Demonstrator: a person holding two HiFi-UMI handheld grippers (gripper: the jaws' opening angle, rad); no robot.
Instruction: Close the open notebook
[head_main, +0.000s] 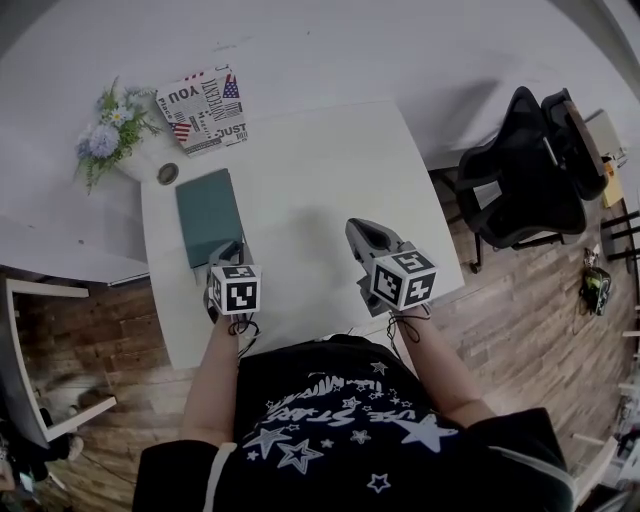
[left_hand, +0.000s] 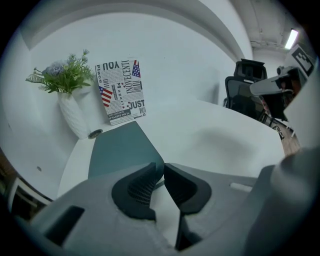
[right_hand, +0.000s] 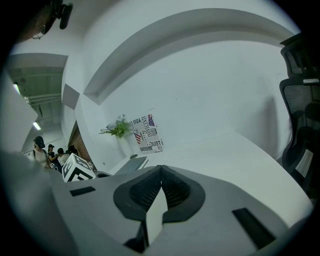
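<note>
Lying closed: teal notebook (head_main: 208, 215) on the left side of the white desk (head_main: 320, 170).
Flat, cover up, near the vase of flowers (head_main: 108, 135) and the printed card (head_main: 205, 108) at the back. Left claw (left_hand: 162, 167) nearly closed, a thin slit between its tips, pinching the notebook's near corner. Right claw (right_hand: 161, 167) fully closed and empty, over bare desk, well apart from the notebook.

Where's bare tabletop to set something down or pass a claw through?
Bare: the wide white table stretch between the teal notebook and the table's right rim, ahead of the right claw. Crowded: the far-left corner, where the flower vase, printed card and small round disc stand behind the notebook, with the left claw at its near end.
</note>
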